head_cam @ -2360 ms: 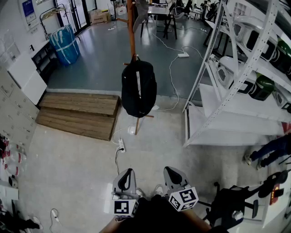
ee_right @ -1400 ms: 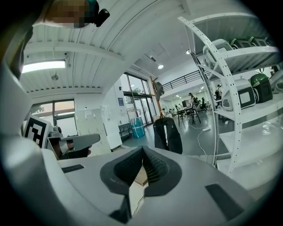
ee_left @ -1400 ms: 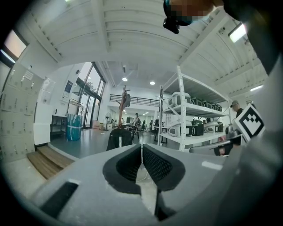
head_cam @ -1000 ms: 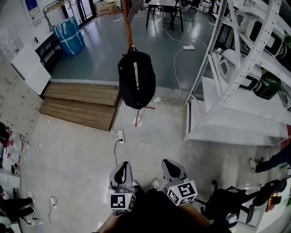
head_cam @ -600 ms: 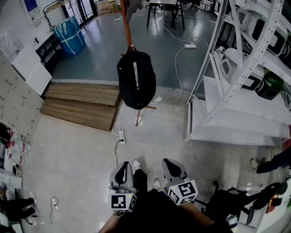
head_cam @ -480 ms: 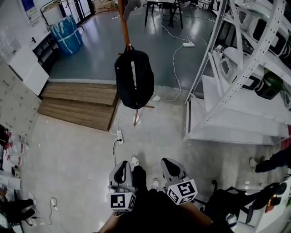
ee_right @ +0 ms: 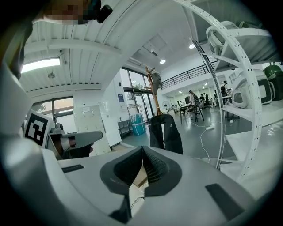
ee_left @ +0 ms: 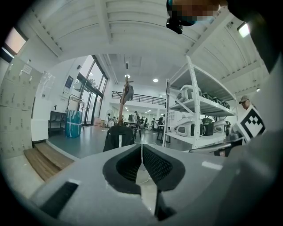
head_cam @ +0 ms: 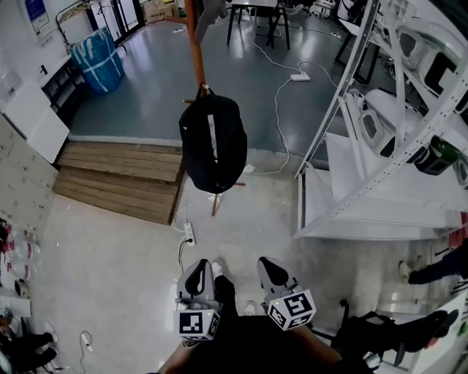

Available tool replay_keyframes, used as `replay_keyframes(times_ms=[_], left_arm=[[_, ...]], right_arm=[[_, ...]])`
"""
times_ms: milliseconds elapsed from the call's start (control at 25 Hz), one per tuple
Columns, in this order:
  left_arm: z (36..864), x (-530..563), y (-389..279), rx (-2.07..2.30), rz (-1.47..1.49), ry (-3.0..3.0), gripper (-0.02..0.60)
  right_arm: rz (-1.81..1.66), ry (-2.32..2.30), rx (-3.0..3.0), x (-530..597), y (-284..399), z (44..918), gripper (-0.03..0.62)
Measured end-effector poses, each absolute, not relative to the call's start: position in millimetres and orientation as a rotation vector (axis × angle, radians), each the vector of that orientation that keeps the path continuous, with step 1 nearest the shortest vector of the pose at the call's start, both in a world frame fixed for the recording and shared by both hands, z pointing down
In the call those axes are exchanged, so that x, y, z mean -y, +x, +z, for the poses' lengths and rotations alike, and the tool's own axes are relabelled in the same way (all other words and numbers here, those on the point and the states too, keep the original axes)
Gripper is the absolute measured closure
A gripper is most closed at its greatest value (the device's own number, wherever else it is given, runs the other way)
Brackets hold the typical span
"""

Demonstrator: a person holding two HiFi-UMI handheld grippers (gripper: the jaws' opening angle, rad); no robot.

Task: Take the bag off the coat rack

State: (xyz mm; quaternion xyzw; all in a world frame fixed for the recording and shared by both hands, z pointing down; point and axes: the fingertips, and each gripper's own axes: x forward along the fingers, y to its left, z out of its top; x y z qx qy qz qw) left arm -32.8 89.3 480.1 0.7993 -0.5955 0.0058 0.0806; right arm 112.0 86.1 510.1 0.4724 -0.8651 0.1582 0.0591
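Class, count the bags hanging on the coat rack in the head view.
1: a black backpack hangs from a peg partway up the wooden coat rack. A grey item hangs higher up, too cropped to identify; the rack's top is out of frame.

A wooden platform [head_cam: 121,179] lies at left, a blue wrapped bundle [head_cam: 97,58] far left, white shelving [head_cam: 365,212] right, a power strip [head_cam: 189,234] on the near floor.

The bag [head_cam: 213,142] is a black backpack with a pale stripe running down its middle. It hangs upright by its top loop from a side peg of the coat rack [head_cam: 193,38] (an orange-brown wooden pole standing upright on the floor), covering the lower pole, its bottom clear of the floor.
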Motion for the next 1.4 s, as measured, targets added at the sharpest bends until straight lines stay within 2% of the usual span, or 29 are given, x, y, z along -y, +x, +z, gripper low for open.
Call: replay_keyframes(times_ms=[640,1040,1400], left_arm=[[472,72,-106,1.707,0.014,2.465,0.557],[467,122,-151,1.691,-0.036,2.499,0.557],[481,153,-153,1.682,-0.013,2.481,0.557]], right_arm=[[0.506,1.476,2.578,71,36,508,0.580],[0.473,1.478,2.577,126,-9,504,0.580],[0.469,1.454,2.599,170,-14,508,0.580]])
